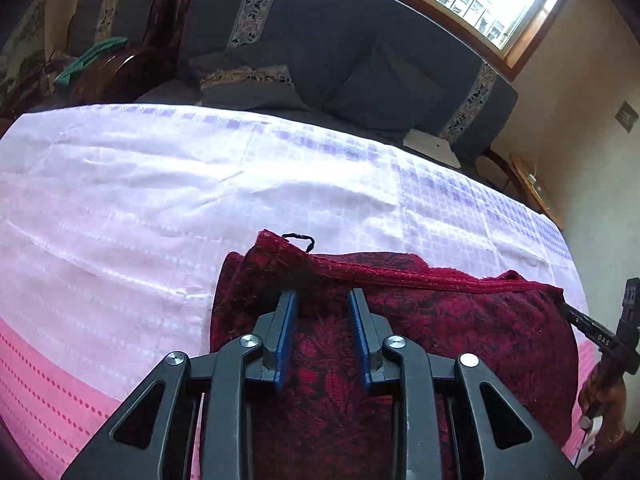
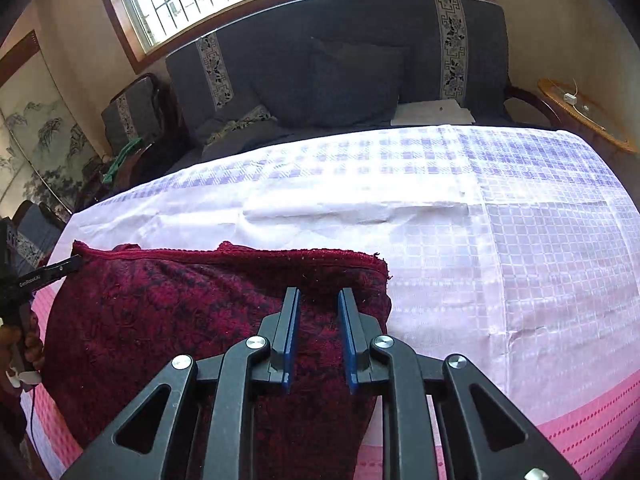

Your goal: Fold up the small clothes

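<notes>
Narrow jaws on both tools: the left gripper [image 1: 322, 296] has its blue pads close together with the dark red, leaf-patterned terry cloth [image 1: 460, 320] filling the gap. The right gripper [image 2: 318, 292] shows the same. Each looks to be pinching the cloth's thick hemmed edge rather than resting on it. Each wrist view shows the opposite tool's slim tip meeting an end of that same edge, which supports this reading.

The cloth lies at the near side of the white and lilac checked sheet [image 1: 160, 180] with a pink dotted border. Its upper hem is stretched between the two grips and its body bulges toward the cameras. A small black hanging loop [image 1: 298, 238] sticks up at its left corner.

As I read it, the step in hand is carrying one gripped edge over to make a fold (the fold itself is not yet laid flat). The next move calls for both hands to travel together, keeping the hem taut and level. They should lower it onto the opposite edge so the corners match before either grip lets go. Uneven travel would skew the fold.

Counted: one cloth, two grippers, one sheet and one loop. One grey sofa [image 1: 340, 40] stands behind.
</notes>
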